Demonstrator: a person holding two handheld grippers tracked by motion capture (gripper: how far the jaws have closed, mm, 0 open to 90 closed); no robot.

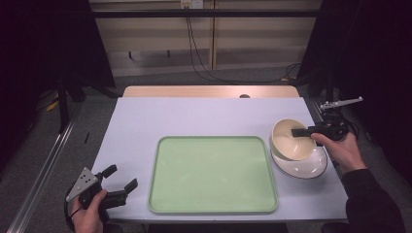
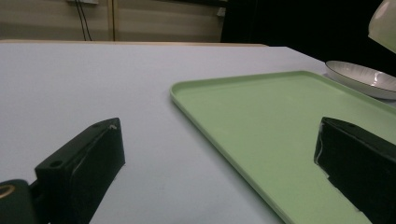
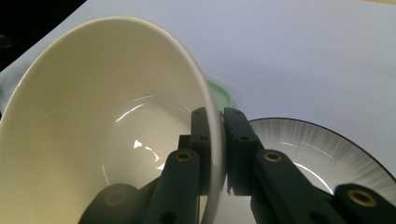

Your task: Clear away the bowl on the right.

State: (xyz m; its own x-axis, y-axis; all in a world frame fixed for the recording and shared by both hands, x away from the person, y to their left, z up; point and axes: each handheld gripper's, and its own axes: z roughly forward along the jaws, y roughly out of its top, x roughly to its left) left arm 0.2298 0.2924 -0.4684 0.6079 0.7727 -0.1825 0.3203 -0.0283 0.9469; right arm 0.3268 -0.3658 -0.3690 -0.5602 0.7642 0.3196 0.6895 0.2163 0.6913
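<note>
Right gripper (image 1: 297,132) clamped tight (left gripper (image 1: 121,178) idle, jaws apart).

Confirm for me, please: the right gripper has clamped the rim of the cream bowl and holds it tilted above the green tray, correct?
Not quite: the right gripper does clamp the cream bowl by its rim, tilted, but above the white plate, beside the green tray. The high view shows it.

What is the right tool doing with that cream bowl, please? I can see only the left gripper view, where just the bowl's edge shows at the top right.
Observer: The right tool is clamped on the cream bowl, one jaw inside the wall, one outside.
Operator: Is the bowl level?
Observer: No, it is tilted, held above the white plate.
Operator: Is it over the tray?
Observer: Not yet; the high view shows it just right of the green tray.
</note>
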